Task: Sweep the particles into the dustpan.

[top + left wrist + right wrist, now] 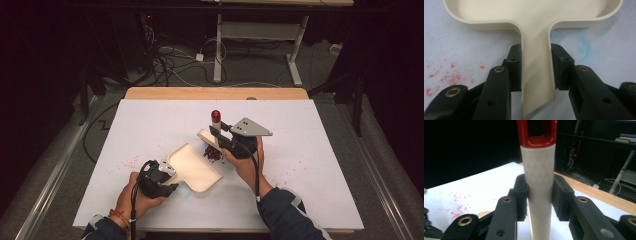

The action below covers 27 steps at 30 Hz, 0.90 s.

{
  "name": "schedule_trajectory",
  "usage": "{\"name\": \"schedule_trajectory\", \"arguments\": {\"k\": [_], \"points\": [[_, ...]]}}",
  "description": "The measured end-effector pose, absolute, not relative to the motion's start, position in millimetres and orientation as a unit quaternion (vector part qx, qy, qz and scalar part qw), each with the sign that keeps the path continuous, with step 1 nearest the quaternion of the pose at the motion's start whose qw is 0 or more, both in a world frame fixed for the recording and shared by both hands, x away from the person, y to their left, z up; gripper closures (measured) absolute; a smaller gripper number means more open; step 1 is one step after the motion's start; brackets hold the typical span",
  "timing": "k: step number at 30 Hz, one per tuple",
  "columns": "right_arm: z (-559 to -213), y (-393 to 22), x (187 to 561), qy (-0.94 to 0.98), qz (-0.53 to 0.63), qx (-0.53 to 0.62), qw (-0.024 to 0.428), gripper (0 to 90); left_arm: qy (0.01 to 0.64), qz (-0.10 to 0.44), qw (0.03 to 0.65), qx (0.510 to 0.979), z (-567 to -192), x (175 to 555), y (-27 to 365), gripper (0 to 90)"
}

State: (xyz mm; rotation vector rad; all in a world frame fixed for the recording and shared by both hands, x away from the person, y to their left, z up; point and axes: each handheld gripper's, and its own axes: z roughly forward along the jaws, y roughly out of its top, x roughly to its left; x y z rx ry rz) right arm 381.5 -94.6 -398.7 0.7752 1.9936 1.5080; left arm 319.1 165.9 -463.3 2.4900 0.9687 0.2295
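Two hand-held grippers at work on a white table (300,165), sweeping up a spill. The left gripper (167,176) pinches the flat handle (537,75) of a cream dustpan (194,167); in the left gripper view both pads press on the handle's edges, and the pan lies flat on the table with its open mouth turned toward the other hand. The right gripper (216,134) is clamped on the white, textured handle (540,195) of a brush (210,137), which stands nearly upright with its red cap (216,116) on top; the pale brush head meets the table just beyond the pan's mouth. A small heap of dark red crumbs (212,154) sits on the table, touching or just beside the brush head and just off the pan's lip.

Progress, as judged from this arrangement: both tools are already in hand and set against each other, and the debris has been drawn into one pile near the mouth. The pan's floor (534,10) appears bare, so the pile has not yet gone in. Faint red specks (131,162) are also scattered left of the pan, and more on the right part of the table; these appear to be stains or fine crumbs, which cannot be told apart. Remaining work is probably the final push of the heap over the lip, then the scattered bits.
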Motion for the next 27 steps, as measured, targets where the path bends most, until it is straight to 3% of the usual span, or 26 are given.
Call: {"name": "schedule_trajectory", "arguments": {"k": [27], "points": [[-399.0, -66.5, 331.0, 0.736, 0.555, 0.269, 0.278, 69.1, 0.357, 0.076, 0.22, 0.905, -464.2, 326.1, 151.1, 63.4]]}}
